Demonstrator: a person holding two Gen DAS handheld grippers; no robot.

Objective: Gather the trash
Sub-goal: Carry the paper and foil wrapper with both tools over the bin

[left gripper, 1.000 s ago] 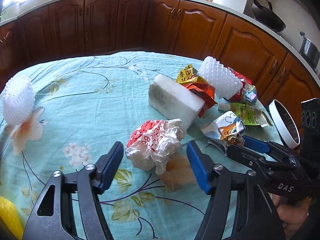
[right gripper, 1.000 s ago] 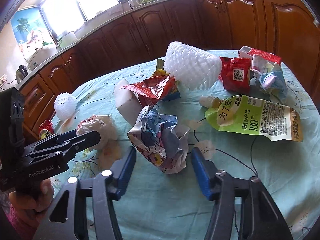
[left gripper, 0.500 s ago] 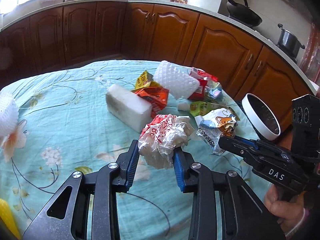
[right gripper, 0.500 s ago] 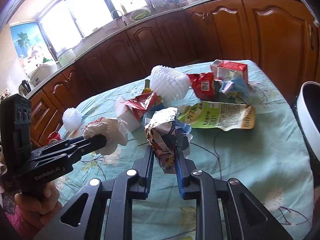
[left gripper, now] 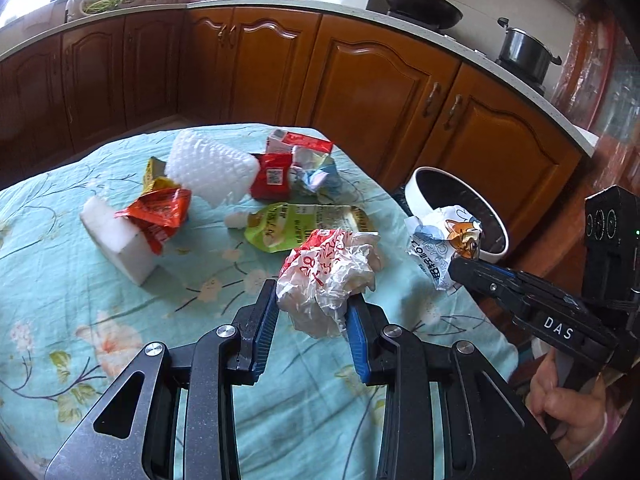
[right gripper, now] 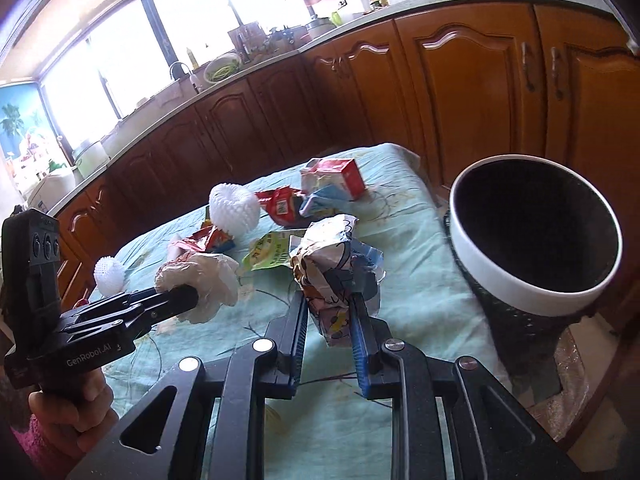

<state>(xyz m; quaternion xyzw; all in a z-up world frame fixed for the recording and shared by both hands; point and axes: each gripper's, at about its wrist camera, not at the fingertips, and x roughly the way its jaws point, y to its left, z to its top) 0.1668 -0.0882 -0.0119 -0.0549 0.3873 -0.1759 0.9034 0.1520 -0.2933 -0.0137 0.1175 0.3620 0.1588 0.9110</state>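
Trash was spread over the floral tablecloth (left gripper: pixel 80 320), mostly at 11 to 1 o'clock in the left wrist view; the bin (right gripper: pixel 536 296), white rim and dark inside, stood just off the table edge at 3 o'clock in the right wrist view.

Largest first:
- White foam block (left gripper: pixel 116 240), 10 o'clock. Probably light, stiff, crumbly. Take it across the short faces.
- White foam net sleeve (left gripper: pixel 208 168), 12 o'clock. Soft, springy; pinch anywhere, it will likely squash.
- Green pouch (left gripper: pixel 296 224), lying flat. Slick film, hard to get under; the spout end is the better hold.
- Red and orange wrappers (left gripper: pixel 160 212), partly draped on the block. Light, crinkly, pinch a raised fold.
- Crumpled plastic bag (left gripper: pixel 332 276), red print: left gripper (left gripper: pixel 312 312) was clamped on its lower part, clear of the cloth. Jaws had just been closing, bag between them.
- Crumpled cartoon wrapper (right gripper: pixel 332 276): right gripper (right gripper: pixel 328 320) held it narrow, near the bin. Jaws had just been closing on it.

Both wads look near weightless and compressible; the risk is slip or a loose flap snagging, not crushing.
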